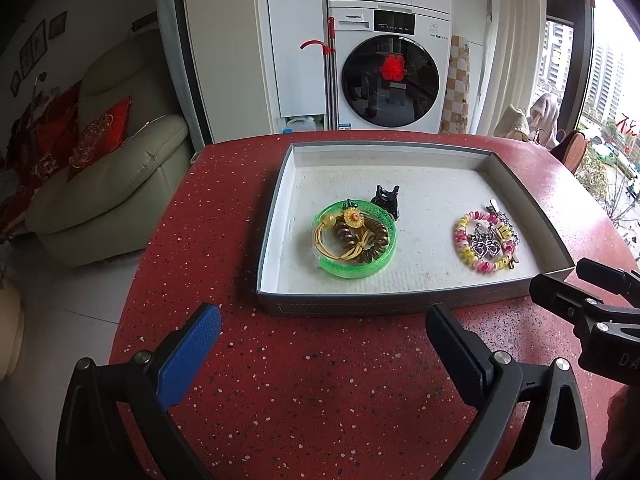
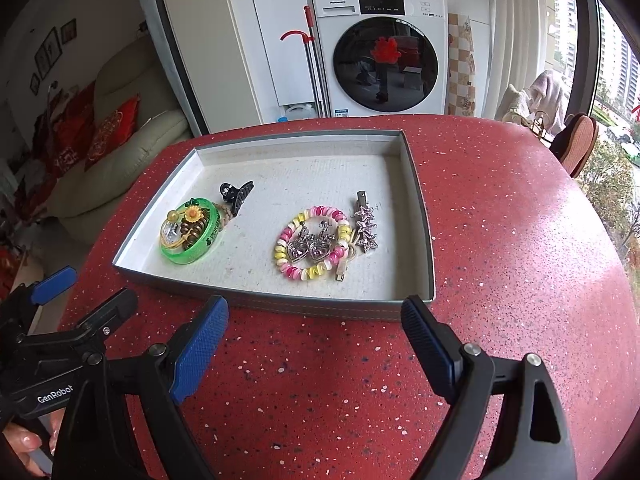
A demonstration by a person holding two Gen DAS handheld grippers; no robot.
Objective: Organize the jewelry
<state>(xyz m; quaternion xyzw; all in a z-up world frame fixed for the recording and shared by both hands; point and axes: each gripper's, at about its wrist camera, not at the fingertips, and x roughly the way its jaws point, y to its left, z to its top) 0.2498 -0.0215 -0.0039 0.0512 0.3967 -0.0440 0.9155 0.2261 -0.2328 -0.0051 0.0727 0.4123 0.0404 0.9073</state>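
Underneath both my grippers runs a red speckled table with a rounded edge. Behind it stands a white washing machine with a dark round door, a red-handled mop leaning beside it. A cream sofa with red cushions sits off to the left, and a window showing tower blocks fills the right.

On the table lies a shallow grey tray with a white floor. Inside it, a green bangle rings some hair ties and a small sunflower charm, with a black claw clip touching its far side. Well apart to the right, a pink and yellow coil bracelet circles two heart earrings, and a star hair clip rests just beside it.

My left gripper and right gripper both hover over bare table near the tray's front wall, jaws spread wide, gripping nothing. That wall is all that stands between my fingers and the jewelry.
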